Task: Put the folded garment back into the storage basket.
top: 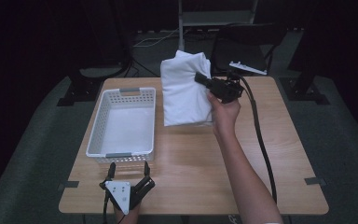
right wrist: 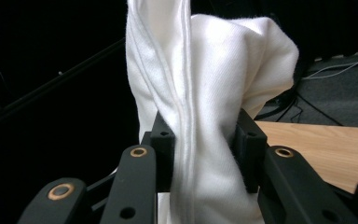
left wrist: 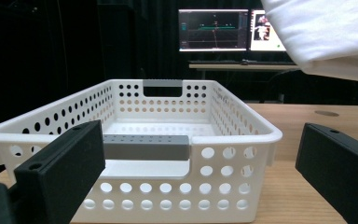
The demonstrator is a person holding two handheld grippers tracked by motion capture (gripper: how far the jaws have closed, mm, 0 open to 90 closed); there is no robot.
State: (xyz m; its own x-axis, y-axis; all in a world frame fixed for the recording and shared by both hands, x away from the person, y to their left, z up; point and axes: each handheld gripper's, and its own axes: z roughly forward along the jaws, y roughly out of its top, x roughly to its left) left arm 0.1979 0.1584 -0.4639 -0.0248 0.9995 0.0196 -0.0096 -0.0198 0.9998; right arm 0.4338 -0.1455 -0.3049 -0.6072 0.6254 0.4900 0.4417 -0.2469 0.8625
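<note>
In the high view, the right hand-held gripper (top: 200, 78) is raised above the far part of the table (top: 191, 158) and pinches a folded white cloth (top: 185, 91). The cloth hangs from the jaws, and its lower edge is close to the table surface, near the far edge and a little right of the middle; whether it touches the wood I cannot tell. A black cable (top: 259, 135) runs from this gripper toward the near right side of the table. A white perforated basket (top: 123, 158) stands on the left half of the table, just beside the cloth but apart from it. The left hand-held gripper (top: 127, 170) rests at the near edge of the table, directly in front of the basket, with its jaws spread and nothing between them.

In the left gripper view, the two black jaws stand wide apart at the bottom corners. The basket (left wrist: 242, 135) is just in front of them, with a grey handle (left wrist: 145, 147) on its near wall. The cloth (left wrist: 326, 37) hangs in the upper right, above the table (left wrist: 317, 121). Two monitors (left wrist: 230, 30) glow in the dark background.

In the right gripper view, the right hand-held gripper (right wrist: 204, 144) is pressed onto the cloth (right wrist: 223, 88), which rises bunched between the jaws. A part of the table (right wrist: 326, 144) shows at the right.
</note>
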